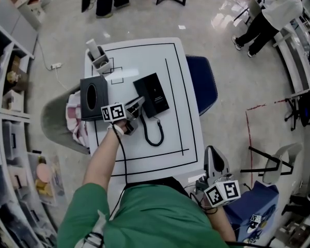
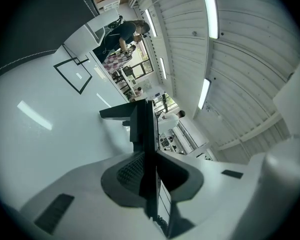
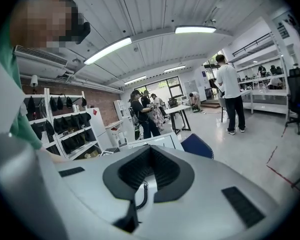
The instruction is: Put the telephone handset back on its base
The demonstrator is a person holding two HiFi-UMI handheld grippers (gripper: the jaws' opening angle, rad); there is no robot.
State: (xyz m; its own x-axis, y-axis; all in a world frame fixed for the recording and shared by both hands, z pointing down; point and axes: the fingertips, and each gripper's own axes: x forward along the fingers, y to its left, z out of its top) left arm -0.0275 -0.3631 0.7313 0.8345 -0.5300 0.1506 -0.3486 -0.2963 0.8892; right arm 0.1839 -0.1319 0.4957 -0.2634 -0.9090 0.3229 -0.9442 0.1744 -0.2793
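Note:
The black telephone base [image 1: 154,93] lies in the middle of the white table [image 1: 144,154]. My left gripper [image 1: 128,119] is shut on the handset [image 1: 137,105], just left of the base, with the handset's far end at the base's left edge. In the left gripper view the handset [image 2: 141,124] stands edge-on between the pads of the left gripper [image 2: 147,154]. A coiled cord [image 1: 154,133] loops on the table in front of the base. My right gripper [image 1: 215,156] is off the table's near right corner, close to my body. In its own view the right gripper [image 3: 149,156] is shut and empty.
A black tissue box [image 1: 93,97] sits left of the handset, and a white holder [image 1: 99,58] stands at the far left corner. A blue chair [image 1: 202,81] stands against the table's right side. Shelves line the left wall. People stand on the floor beyond.

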